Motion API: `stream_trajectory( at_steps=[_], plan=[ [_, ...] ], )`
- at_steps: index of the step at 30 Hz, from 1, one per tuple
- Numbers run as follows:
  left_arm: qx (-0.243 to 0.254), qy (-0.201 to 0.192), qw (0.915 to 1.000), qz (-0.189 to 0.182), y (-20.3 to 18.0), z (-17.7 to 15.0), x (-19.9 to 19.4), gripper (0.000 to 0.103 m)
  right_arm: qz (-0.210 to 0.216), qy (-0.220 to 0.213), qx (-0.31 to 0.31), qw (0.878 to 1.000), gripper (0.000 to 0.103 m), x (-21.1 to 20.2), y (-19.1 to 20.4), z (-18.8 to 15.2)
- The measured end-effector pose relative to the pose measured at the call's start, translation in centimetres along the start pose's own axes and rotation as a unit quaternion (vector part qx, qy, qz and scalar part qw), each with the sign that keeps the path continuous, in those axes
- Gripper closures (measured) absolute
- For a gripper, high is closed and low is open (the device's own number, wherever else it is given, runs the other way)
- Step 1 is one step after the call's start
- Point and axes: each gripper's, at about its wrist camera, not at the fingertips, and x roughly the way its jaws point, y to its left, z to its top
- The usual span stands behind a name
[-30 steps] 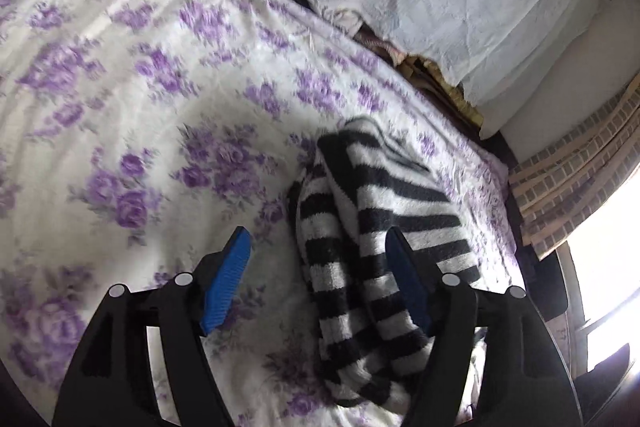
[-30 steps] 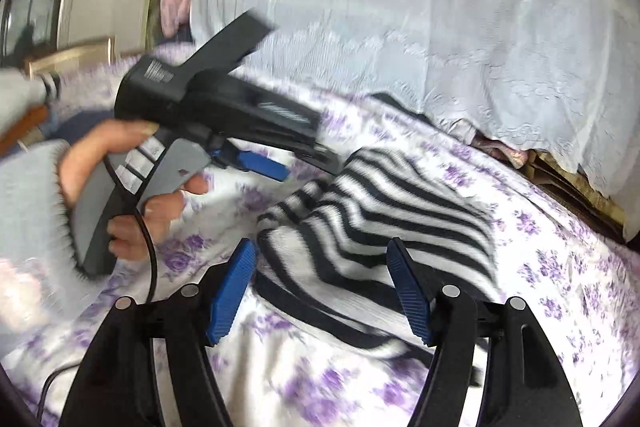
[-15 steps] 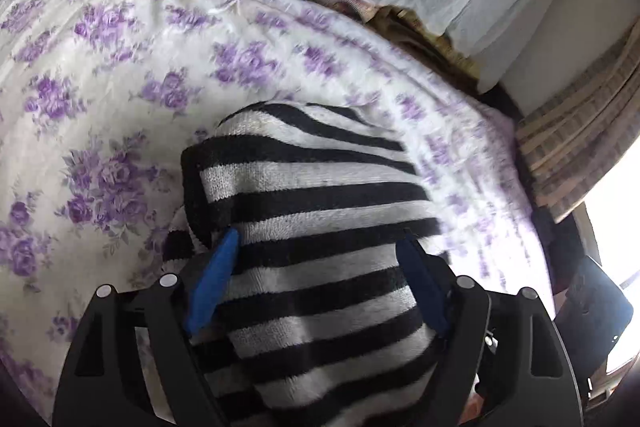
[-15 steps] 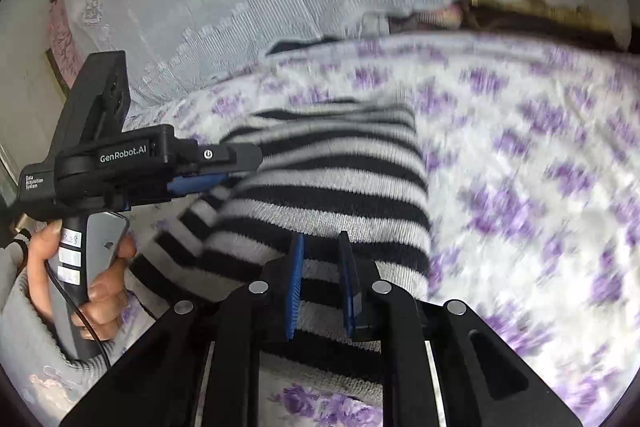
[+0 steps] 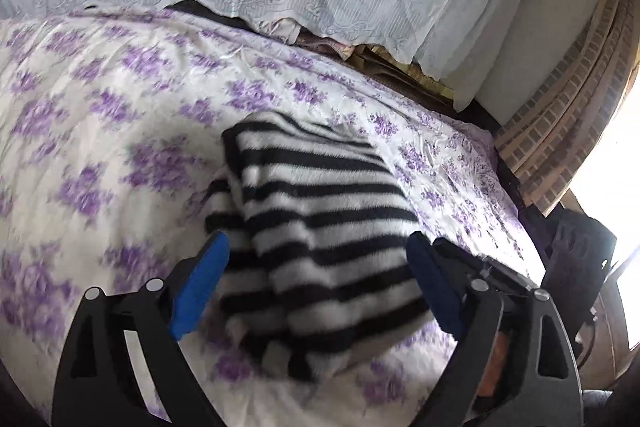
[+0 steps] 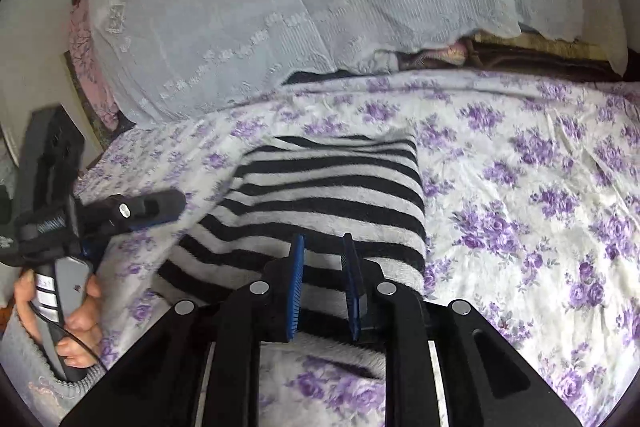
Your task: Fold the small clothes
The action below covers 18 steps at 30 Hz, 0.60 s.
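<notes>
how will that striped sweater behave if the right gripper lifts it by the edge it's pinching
Probably floppy: the striped sweater is soft knit, already slumped in folded layers on the floral bedsheet. The right gripper pinches one edge, so the rest would likely sag and unfold. The fuzzy surface should resist slipping from the jaws.

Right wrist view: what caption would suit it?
Right gripper pinches a folded striped sweater on a floral bedsheet.

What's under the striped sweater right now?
The striped sweater lies folded on the purple floral bedsheet, its own layers stacked at the left edge. Anything else beneath is covered. The right gripper is narrowed over its near hem; the left gripper is open.
</notes>
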Motion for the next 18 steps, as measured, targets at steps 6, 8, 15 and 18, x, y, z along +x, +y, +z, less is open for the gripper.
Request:
stream_trajectory(
  at_steps=[6,8,15,18],
  plan=[
    [-0.052,0.067,0.9962,0.017,3.1,-3.2,4.0,0.006,0.010,0.044,-0.004,0.999,0.078,1.8,0.0,-2.3],
    [-0.049,0.065,0.9964,0.024,2.8,-3.0,3.9,0.006,0.018,0.050,0.003,0.999,0.078,1.7,-0.2,-2.0],
    [-0.011,0.023,0.9989,0.039,-0.7,-3.4,1.6,0.008,0.024,0.042,0.004,0.999,0.077,1.6,-0.3,-2.2],
    [0.040,0.004,0.9952,0.090,-3.3,-3.5,1.0,0.008,0.014,0.023,0.009,1.000,0.076,0.5,-0.3,-1.3]
  ],
)
